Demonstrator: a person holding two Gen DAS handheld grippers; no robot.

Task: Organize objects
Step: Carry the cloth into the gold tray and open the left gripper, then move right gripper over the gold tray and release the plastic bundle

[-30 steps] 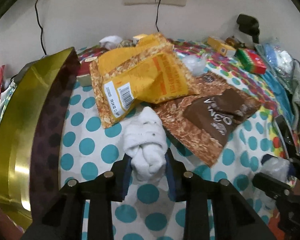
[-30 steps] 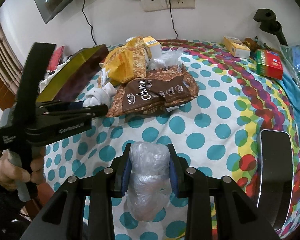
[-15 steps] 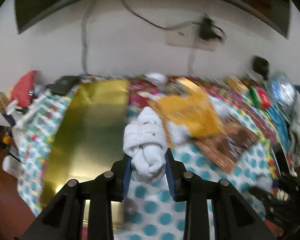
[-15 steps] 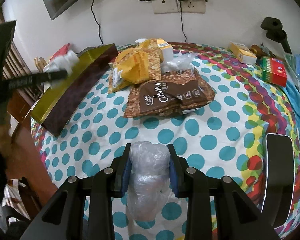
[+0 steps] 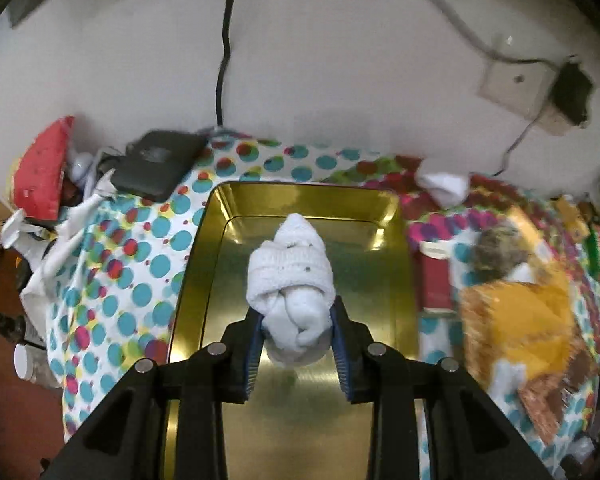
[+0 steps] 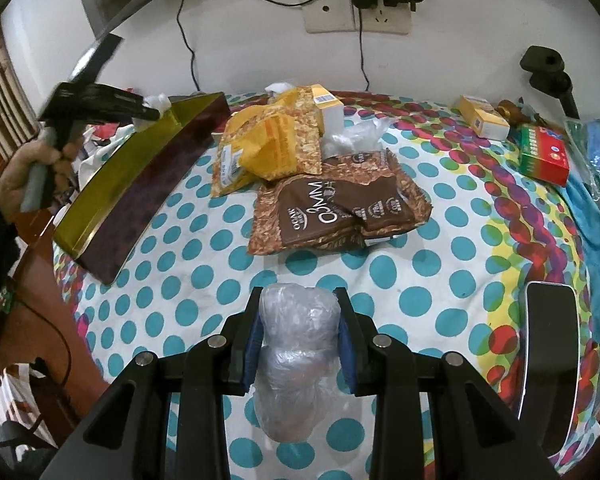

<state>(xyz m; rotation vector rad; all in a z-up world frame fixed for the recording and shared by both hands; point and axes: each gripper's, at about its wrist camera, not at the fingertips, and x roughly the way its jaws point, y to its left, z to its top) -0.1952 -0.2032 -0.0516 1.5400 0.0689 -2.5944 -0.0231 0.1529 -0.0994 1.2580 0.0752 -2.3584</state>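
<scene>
My left gripper (image 5: 296, 332) is shut on a rolled white sock (image 5: 290, 280) and holds it above the gold tin tray (image 5: 216, 240). In the right wrist view the left gripper (image 6: 150, 112) shows over the tray's far end (image 6: 140, 172). My right gripper (image 6: 300, 336) is shut on a wad of clear plastic bag (image 6: 296, 344), just above the polka-dot tablecloth (image 6: 204, 264). A yellow snack bag (image 6: 272, 144) and brown snack bags (image 6: 336, 204) lie mid-table.
A black phone (image 6: 546, 340) lies at the right. A green-red box (image 6: 544, 156), a yellow box (image 6: 484, 122) and a second white sock (image 5: 444, 188) sit near the wall. A dark wallet (image 5: 158, 164) and red pouch (image 5: 42, 168) lie left of the tray.
My left gripper has lifted the sock off the table and carried it left, over the gold tray. My right gripper has stayed about where it was, still holding the plastic.
</scene>
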